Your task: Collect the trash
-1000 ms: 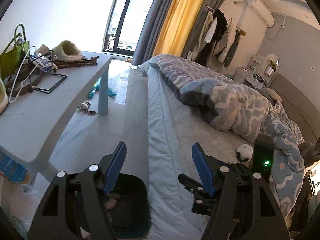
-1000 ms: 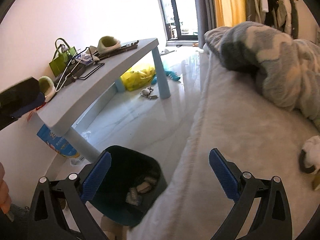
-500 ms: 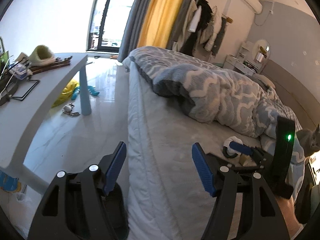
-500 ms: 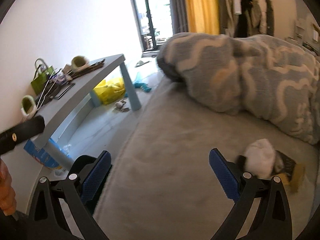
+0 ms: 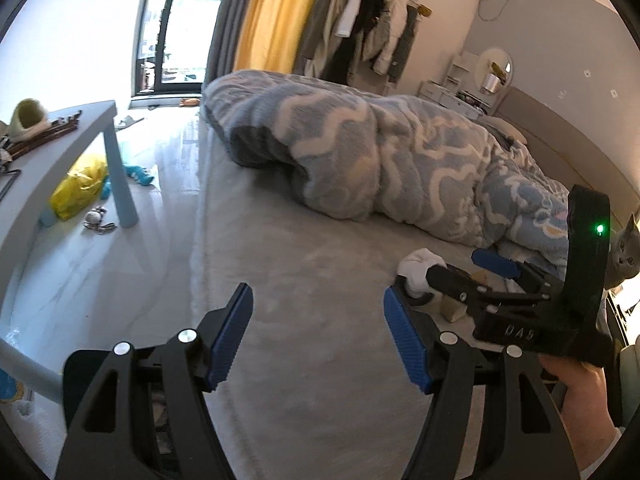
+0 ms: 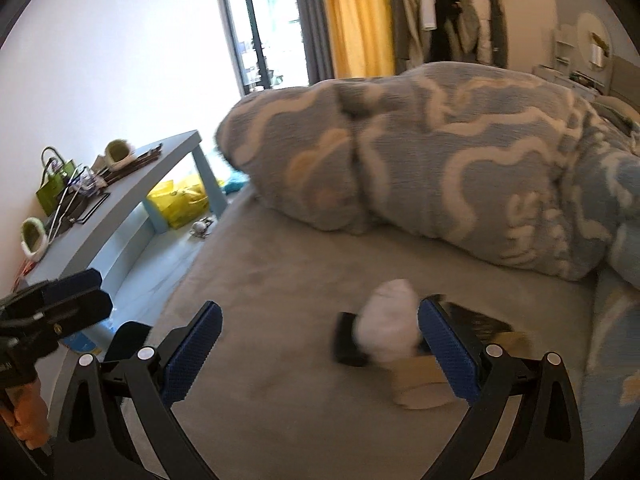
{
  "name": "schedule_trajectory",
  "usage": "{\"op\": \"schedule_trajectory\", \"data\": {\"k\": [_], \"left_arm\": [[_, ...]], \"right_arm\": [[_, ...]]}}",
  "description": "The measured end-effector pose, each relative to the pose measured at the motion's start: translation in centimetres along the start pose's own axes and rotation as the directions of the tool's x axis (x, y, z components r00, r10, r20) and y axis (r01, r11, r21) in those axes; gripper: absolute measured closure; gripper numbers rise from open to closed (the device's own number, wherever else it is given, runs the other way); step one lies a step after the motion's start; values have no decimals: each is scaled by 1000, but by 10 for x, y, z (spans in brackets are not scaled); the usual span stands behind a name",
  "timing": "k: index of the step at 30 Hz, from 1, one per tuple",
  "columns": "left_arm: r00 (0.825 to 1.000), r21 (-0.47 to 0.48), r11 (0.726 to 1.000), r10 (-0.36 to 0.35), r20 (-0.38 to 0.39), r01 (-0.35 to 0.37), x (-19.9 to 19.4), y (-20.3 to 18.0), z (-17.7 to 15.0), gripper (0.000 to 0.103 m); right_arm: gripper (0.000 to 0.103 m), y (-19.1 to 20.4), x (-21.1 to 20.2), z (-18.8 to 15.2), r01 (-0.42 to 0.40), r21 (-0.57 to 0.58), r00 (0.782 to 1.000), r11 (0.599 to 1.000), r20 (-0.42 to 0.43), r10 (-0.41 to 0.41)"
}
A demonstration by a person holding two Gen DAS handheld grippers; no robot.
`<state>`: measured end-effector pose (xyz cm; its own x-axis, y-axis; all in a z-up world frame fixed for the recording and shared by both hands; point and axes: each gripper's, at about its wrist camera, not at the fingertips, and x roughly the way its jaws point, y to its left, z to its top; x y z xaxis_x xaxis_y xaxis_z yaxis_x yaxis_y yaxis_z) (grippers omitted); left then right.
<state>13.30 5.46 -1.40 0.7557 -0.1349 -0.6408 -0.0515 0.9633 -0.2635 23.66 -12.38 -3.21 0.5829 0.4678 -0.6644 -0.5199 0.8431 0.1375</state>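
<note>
A small pile of trash lies on the grey bed sheet (image 6: 280, 280): a crumpled white wad (image 6: 386, 330), a black piece (image 6: 346, 346) under it and a tan cardboard piece (image 6: 420, 380). My right gripper (image 6: 320, 344) is open and empty, just above the sheet, with the wad close to its right finger. In the left wrist view the wad (image 5: 416, 270) sits past the right gripper (image 5: 472, 272). My left gripper (image 5: 318, 340) is open and empty over the bed edge. The dark trash bin (image 5: 92, 372) stands on the floor below it.
A rumpled blue and white duvet (image 6: 440, 168) lies behind the trash. A grey low table (image 6: 120, 208) with a green bag and slippers stands to the left. A yellow bag (image 5: 78, 190) and toys lie on the floor. A grey cat (image 5: 626, 252) sits at the right.
Both grippers swung from the bin toward the bed. The right gripper moved in on the trash pile, which now sits near its right finger. Both stay open.
</note>
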Motion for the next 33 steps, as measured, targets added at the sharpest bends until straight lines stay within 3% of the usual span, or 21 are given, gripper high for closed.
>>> {"op": "schedule_trajectory", "data": {"k": [7,20,27,33], "left_arm": [[998,26,999,-41,-37,42,29,-30,-5,37],[987,80,989,-118,-113,127,78,-79,-19,49],[984,81,988,-122,-128,133,104,-95,-24,62],[987,99,990,-89,-135,103,122,-100,-28,70]], "right_arm": [[4,-57,-7,-3,49,84,999,995,-6,-49],[4,-123,-11,-20,48,181,999,982,-26,-44],[4,-148,-3,-33,22,234,999,972,-51,-10],[4,-165,11,-45,-71,337,993,939,-69,99]]}}
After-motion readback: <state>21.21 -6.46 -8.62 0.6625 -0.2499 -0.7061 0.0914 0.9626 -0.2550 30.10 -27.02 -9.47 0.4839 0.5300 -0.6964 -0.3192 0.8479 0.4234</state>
